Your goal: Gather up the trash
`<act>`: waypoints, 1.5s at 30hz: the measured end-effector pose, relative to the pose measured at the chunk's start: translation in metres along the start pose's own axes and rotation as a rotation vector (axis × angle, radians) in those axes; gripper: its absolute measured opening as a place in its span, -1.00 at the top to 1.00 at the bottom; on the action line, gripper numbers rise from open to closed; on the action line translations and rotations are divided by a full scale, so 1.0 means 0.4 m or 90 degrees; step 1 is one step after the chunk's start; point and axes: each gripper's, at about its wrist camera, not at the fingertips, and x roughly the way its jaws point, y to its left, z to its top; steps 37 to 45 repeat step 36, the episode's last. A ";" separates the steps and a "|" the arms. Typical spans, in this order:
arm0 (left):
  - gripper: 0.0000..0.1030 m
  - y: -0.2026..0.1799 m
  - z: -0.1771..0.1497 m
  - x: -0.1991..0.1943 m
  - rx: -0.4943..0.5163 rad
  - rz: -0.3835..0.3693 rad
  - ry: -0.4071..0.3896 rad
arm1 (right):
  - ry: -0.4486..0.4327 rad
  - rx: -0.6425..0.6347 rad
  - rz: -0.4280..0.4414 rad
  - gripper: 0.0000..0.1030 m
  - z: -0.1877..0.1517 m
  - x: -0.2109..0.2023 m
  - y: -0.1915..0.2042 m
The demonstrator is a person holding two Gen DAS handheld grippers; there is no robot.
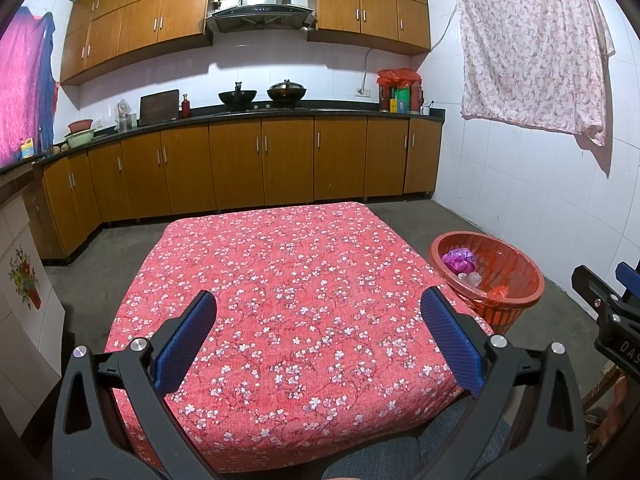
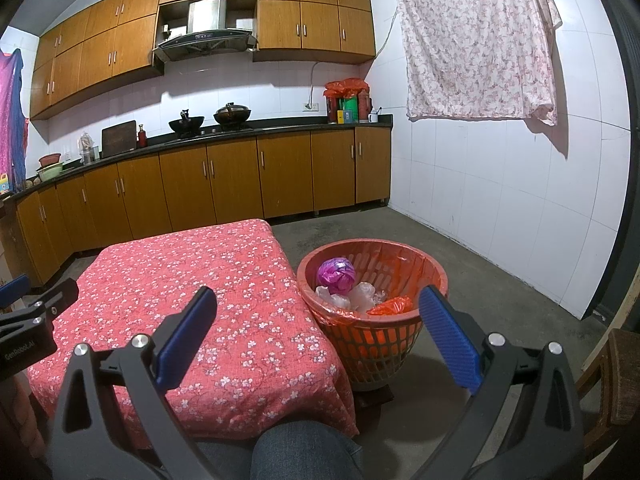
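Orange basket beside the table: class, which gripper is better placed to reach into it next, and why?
Right. The right gripper hangs open close to the orange basket, whose rim fills its view. The left gripper, also open, faces the bare floral tablecloth, with the basket off to its right.

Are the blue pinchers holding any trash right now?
No. The left gripper and the right gripper are both open, with nothing between their pads. The trash, like the purple ball, already sits in the orange basket.
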 end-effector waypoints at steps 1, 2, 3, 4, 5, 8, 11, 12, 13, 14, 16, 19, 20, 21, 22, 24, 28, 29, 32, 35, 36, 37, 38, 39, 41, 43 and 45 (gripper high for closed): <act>-0.96 0.002 0.000 0.001 0.000 0.000 0.000 | 0.000 0.000 0.000 -0.91 0.000 0.000 0.001; -0.96 0.000 0.000 0.000 0.000 0.001 0.000 | 0.000 0.000 0.000 -0.91 0.000 0.000 0.000; -0.96 0.004 -0.002 0.003 -0.001 0.000 0.001 | 0.000 0.000 0.000 -0.91 0.000 0.000 0.001; -0.96 0.002 -0.002 0.002 -0.002 0.001 0.001 | 0.000 0.000 0.000 -0.91 0.000 0.000 0.001; -0.96 0.003 -0.004 0.003 -0.002 0.002 0.002 | 0.000 0.000 0.000 -0.91 0.000 0.000 0.001; -0.96 0.002 -0.012 0.005 -0.003 0.001 0.005 | 0.000 0.000 0.000 -0.91 0.001 0.000 0.000; -0.96 0.004 -0.017 0.011 -0.003 0.002 0.007 | 0.000 0.000 0.000 -0.91 0.001 0.000 0.000; -0.96 0.004 -0.017 0.012 -0.003 0.002 0.007 | 0.000 0.000 0.000 -0.91 0.001 -0.001 0.000; -0.96 0.002 -0.019 0.010 -0.003 0.002 0.007 | 0.000 0.000 0.000 -0.91 0.001 -0.001 0.000; -0.96 0.004 -0.017 0.012 -0.003 0.002 0.007 | 0.000 0.000 0.000 -0.91 0.001 0.000 0.000; -0.96 0.005 -0.017 0.013 -0.003 0.002 0.007 | 0.000 0.000 0.000 -0.91 0.002 0.000 -0.002; -0.96 0.006 -0.016 0.014 -0.003 0.002 0.008 | 0.000 0.000 0.000 -0.91 0.002 -0.001 -0.001; -0.96 0.007 -0.015 0.015 -0.003 0.002 0.008 | 0.001 0.000 0.000 -0.91 0.002 -0.001 -0.001; -0.96 0.008 -0.015 0.015 -0.002 0.002 0.008 | 0.001 0.001 0.000 -0.91 0.002 -0.001 -0.002; -0.96 0.007 -0.016 0.013 -0.002 0.002 0.008 | 0.001 0.000 0.000 -0.91 0.002 -0.001 -0.002; -0.96 0.008 -0.014 0.014 -0.002 0.002 0.007 | 0.000 0.000 0.000 -0.91 0.003 -0.001 -0.002; -0.96 0.008 -0.014 0.015 -0.004 0.002 0.009 | 0.001 0.000 0.000 -0.91 0.003 -0.001 -0.003; -0.96 0.009 -0.015 0.015 -0.004 0.003 0.010 | 0.001 0.000 0.000 -0.91 0.003 -0.001 -0.004; -0.96 0.014 -0.015 0.015 -0.006 0.003 0.013 | 0.000 0.001 0.000 -0.91 0.004 -0.001 -0.004; -0.96 0.018 -0.015 0.015 -0.009 0.000 0.013 | 0.001 0.001 0.000 -0.91 0.002 -0.001 -0.004; -0.96 0.019 -0.015 0.014 -0.009 0.000 0.013 | 0.001 0.001 0.000 -0.91 0.002 -0.001 -0.004; -0.96 0.019 -0.015 0.014 -0.009 0.000 0.013 | 0.001 0.001 0.000 -0.91 0.002 -0.001 -0.004; -0.96 0.019 -0.015 0.014 -0.009 0.000 0.013 | 0.001 0.001 0.000 -0.91 0.002 -0.001 -0.004; -0.96 0.019 -0.015 0.014 -0.009 0.000 0.013 | 0.001 0.001 0.000 -0.91 0.002 -0.001 -0.004; -0.96 0.019 -0.015 0.014 -0.009 0.000 0.013 | 0.001 0.001 0.000 -0.91 0.002 -0.001 -0.004; -0.96 0.019 -0.015 0.014 -0.009 0.000 0.013 | 0.001 0.001 0.000 -0.91 0.002 -0.001 -0.004; -0.96 0.019 -0.015 0.014 -0.009 0.000 0.013 | 0.001 0.001 0.000 -0.91 0.002 -0.001 -0.004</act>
